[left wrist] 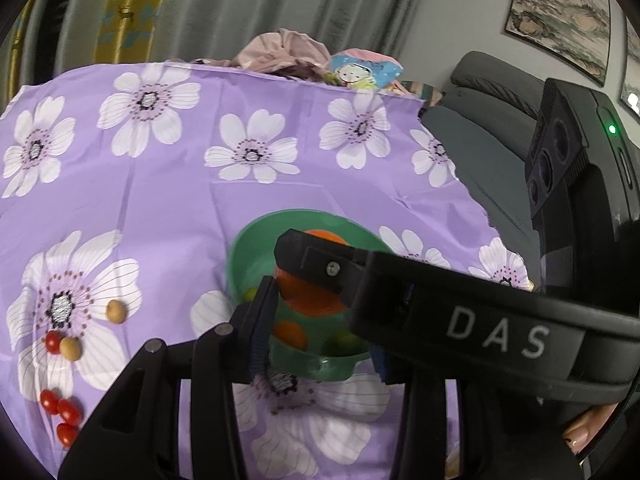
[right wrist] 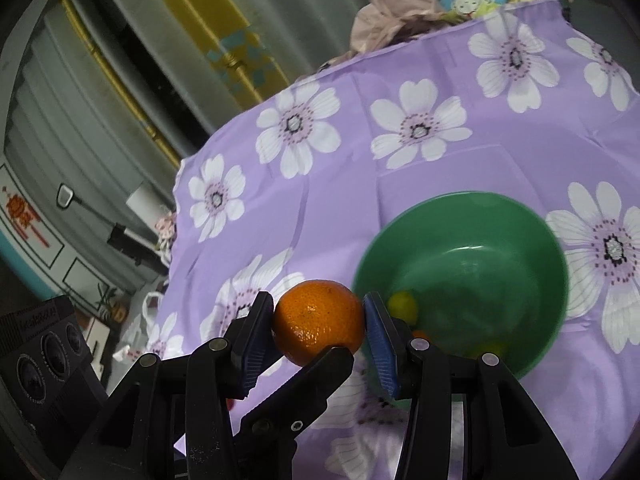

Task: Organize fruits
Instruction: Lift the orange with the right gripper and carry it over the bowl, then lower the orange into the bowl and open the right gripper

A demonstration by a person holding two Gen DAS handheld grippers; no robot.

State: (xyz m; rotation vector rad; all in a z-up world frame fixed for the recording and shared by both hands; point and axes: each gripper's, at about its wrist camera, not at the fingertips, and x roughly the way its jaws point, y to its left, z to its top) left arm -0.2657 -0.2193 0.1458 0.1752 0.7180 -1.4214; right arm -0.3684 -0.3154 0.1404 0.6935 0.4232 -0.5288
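One orange [right wrist: 316, 320] hangs above the cloth at the near left rim of the green bowl [right wrist: 460, 208]. My right gripper [right wrist: 318, 304] is shut on it, a blue pad on each side. My left gripper [left wrist: 312, 292] grips the same orange [left wrist: 308, 296]. Its left pad touches the fruit and its other finger [right wrist: 316, 376] presses the lower front. The right gripper's finger [left wrist: 312, 260] crosses the orange and hides the left gripper's right fingertip. The bowl [left wrist: 256, 240] holds a smaller orange [left wrist: 290, 334] and green limes [right wrist: 402, 306].
Cherry tomatoes [left wrist: 60, 408] and two tan round fruits [left wrist: 117, 311] lie loose on the purple flowered cloth [left wrist: 180, 200] at the left. Crumpled clothes [left wrist: 288, 52] sit at the far edge. A grey sofa [left wrist: 492, 120] stands to the right.
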